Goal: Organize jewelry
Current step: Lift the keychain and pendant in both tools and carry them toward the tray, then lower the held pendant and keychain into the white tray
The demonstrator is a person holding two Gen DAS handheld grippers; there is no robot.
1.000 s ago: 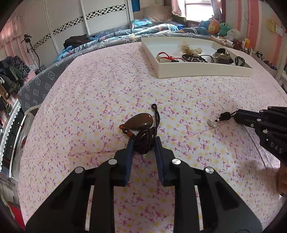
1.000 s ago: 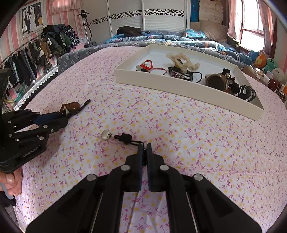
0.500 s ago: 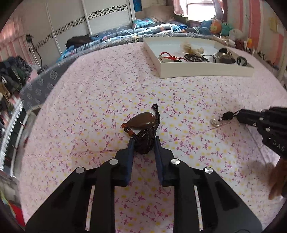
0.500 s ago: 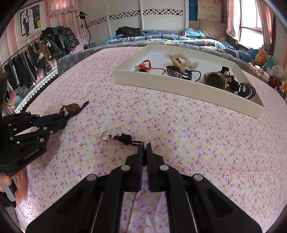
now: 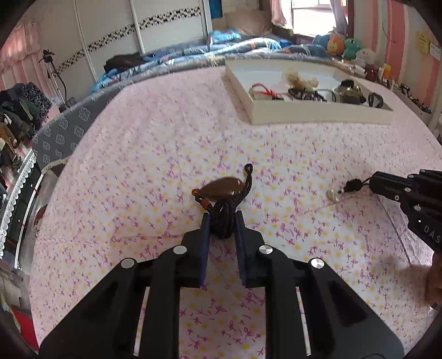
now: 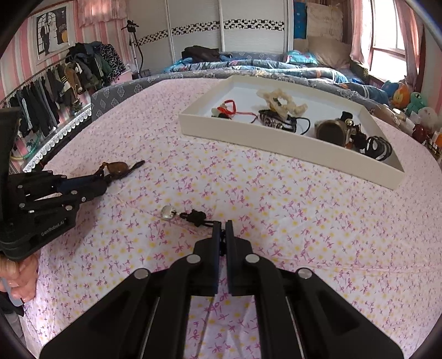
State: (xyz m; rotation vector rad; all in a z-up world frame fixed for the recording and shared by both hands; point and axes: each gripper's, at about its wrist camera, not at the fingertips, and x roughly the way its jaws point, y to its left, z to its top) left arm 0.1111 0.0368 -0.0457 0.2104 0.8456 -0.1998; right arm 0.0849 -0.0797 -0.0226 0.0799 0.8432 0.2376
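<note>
Surface: a bedspread [image 5: 154,154] in pale pink, printed with small magenta and yellow flowers, is seen spread over the whole working area; a fold line is seen running across it between the two tools.
Left gripper [image 5: 221,222]: its blue-padded fingers are closed around a bunched dark braided cord [image 5: 221,218], which is pinched between them.
Brown pendant [image 5: 221,187]: an oval brown stone is attached to that cord and is seen just past the fingertips; whether it touches the cloth cannot be told. A loop of the cord is seen curling beyond it.
Right gripper [image 6: 223,224]: the jaws are drawn almost together on a thin black cord [image 6: 207,222].
Silver charm [image 6: 168,212]: a small round silver piece with a black knot [image 6: 194,216] is laid on the cloth just ahead of the right fingertips, well apart from the brown pendant.
Tray [image 6: 276,145]: a shallow white tray is set further back on the bedspread; a red-corded piece [image 6: 226,109], a cream beaded piece [image 6: 281,100], dark bracelets and a round brass-coloured item [image 6: 330,131] are held in it.
Room: white sliding wardrobe doors [image 6: 199,24] with a black-and-white band are seen at the back, a blue quilt [image 6: 276,66] behind the tray, a rack of hanging clothes [image 6: 55,82] at the left, stuffed toys [image 6: 411,96] by the window, and pink striped walls.
</note>
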